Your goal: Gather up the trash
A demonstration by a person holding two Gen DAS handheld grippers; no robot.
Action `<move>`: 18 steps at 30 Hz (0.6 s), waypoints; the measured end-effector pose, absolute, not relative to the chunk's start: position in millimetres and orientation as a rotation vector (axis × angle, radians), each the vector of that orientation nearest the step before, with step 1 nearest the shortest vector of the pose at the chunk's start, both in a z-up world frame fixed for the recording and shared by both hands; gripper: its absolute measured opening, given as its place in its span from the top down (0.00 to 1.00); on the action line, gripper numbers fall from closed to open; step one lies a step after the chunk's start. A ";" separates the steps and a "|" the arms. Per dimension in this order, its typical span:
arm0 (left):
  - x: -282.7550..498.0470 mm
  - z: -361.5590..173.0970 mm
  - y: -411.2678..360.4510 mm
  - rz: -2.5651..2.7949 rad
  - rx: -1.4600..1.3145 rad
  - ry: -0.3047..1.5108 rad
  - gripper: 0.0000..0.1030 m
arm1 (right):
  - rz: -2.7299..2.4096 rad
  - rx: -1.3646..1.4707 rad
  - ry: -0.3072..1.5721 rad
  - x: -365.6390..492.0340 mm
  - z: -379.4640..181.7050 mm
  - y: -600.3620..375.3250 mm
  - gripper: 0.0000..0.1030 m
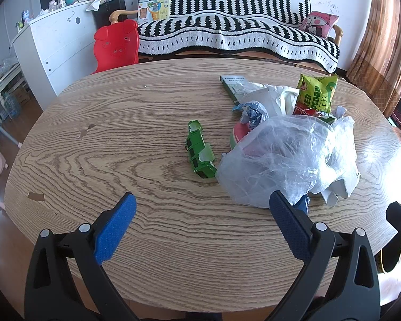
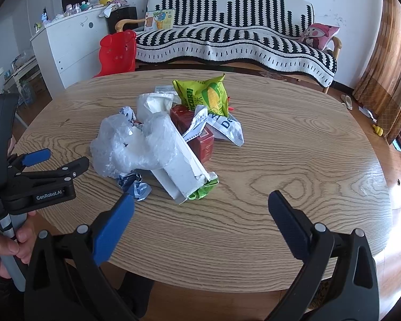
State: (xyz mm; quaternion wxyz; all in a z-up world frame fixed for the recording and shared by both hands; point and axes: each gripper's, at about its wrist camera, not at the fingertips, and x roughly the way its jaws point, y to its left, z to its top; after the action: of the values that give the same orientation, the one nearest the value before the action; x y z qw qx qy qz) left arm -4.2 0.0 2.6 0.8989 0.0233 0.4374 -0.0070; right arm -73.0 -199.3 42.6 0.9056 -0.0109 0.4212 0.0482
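Both hand-held grippers, left [image 1: 201, 200] and right [image 2: 200, 199], are spread wide, grasping nothing. The trash pile [image 2: 168, 139] sits mid-desk [image 2: 294, 160]; a green carton [image 1: 199, 149] lies just left of it.

Both handheld tools share one build. The left gripper [image 1: 202, 200] has black plastic arms with triangular cut-outs, round silver rivets at the joints, and fingers [image 1: 114, 231] faced with blue textured pads. The right gripper [image 2: 201, 199] matches it, blue pads on black arms. In the right wrist view, the left gripper's black body carries white "GenRobot.AI" lettering above a grey handle gripped by a hand [image 2: 6, 243].
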 end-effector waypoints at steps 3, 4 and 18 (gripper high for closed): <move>-4.4 2.6 0.0 -0.014 0.049 0.905 0.06 | 0.099 -0.023 0.870 -72.9 42.6 -199.1 0.06; -4.1 2.5 0.1 -0.014 0.048 0.905 0.06 | 0.100 -0.023 0.870 -72.9 42.8 -198.8 0.06; -3.9 2.1 0.3 -0.015 0.048 0.906 0.06 | 0.102 -0.024 0.871 -72.8 42.3 -197.5 0.06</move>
State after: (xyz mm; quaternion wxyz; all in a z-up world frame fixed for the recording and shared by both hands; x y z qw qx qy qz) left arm -3.9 0.3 2.1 0.8988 0.0231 0.4376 -0.0072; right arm -72.8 -197.5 42.3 0.9053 -0.0117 0.4217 0.0495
